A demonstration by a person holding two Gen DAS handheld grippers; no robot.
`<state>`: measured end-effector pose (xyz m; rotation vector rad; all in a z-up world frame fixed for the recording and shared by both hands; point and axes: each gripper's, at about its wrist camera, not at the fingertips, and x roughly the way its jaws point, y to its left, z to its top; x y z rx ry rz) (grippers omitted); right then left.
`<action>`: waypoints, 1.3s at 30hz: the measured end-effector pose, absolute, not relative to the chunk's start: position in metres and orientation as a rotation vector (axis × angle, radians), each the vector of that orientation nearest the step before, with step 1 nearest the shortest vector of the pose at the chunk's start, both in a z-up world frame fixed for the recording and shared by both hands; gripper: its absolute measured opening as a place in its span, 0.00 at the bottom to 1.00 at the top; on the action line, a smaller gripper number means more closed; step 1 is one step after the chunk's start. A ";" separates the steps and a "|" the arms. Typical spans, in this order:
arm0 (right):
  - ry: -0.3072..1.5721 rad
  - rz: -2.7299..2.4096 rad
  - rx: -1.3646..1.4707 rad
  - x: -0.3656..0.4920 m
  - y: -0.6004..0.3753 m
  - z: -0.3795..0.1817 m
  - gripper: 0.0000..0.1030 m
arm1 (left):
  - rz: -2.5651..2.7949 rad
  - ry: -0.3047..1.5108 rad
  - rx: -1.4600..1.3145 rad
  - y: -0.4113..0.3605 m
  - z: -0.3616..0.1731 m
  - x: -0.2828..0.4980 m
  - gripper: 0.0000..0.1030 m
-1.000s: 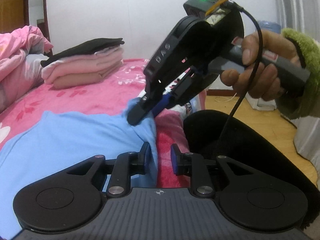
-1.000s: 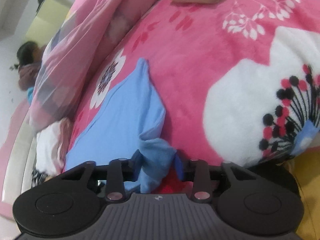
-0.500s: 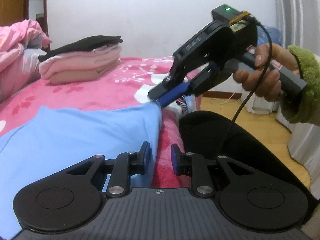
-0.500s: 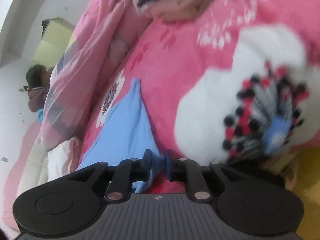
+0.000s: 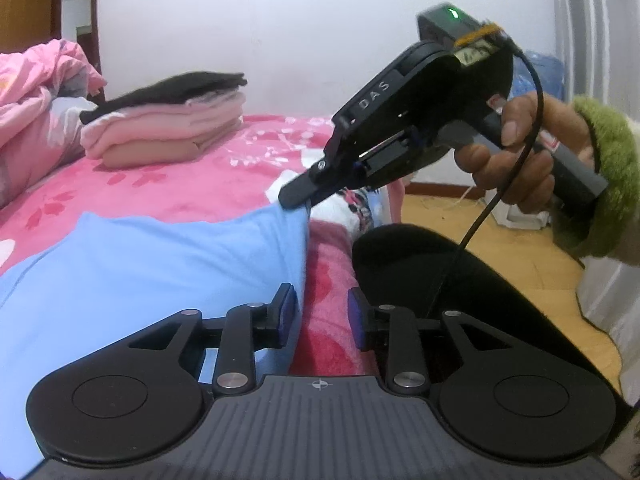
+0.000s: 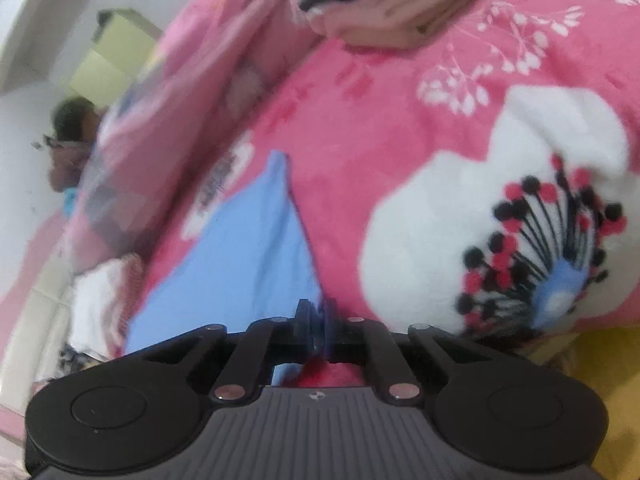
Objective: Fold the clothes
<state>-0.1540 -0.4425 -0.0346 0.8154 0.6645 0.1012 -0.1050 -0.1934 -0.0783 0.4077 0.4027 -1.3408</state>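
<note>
A light blue garment (image 5: 160, 264) is spread on the pink flowered blanket (image 5: 192, 184) of a bed. One corner of it is pinched between the closed fingers of the right gripper (image 6: 318, 330), seen at the bed's edge (image 5: 294, 202) and held by a hand (image 5: 516, 148) in a green fuzzy sleeve (image 5: 604, 176). The left gripper (image 5: 318, 316) is held with its fingers apart, the garment's edge lying beside the left finger (image 5: 285, 312). A stack of folded clothes (image 5: 168, 124) is seen farther back on the bed.
</note>
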 end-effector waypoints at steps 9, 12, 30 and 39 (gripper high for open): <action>0.603 0.123 1.094 -0.170 -0.470 -0.083 0.05 | -1.274 0.511 0.215 -0.172 -0.062 -0.081 0.33; 0.635 0.103 0.897 -0.172 -0.462 -0.065 0.06 | -1.196 0.599 0.156 -0.169 -0.061 -0.067 0.33; 0.634 0.207 0.104 -0.118 -0.396 -0.025 0.04 | -1.107 0.720 0.054 -0.169 -0.069 -0.059 0.43; 0.634 0.236 0.133 -0.088 -0.396 -0.041 0.03 | -0.977 0.752 0.053 -0.134 -0.033 -0.059 0.46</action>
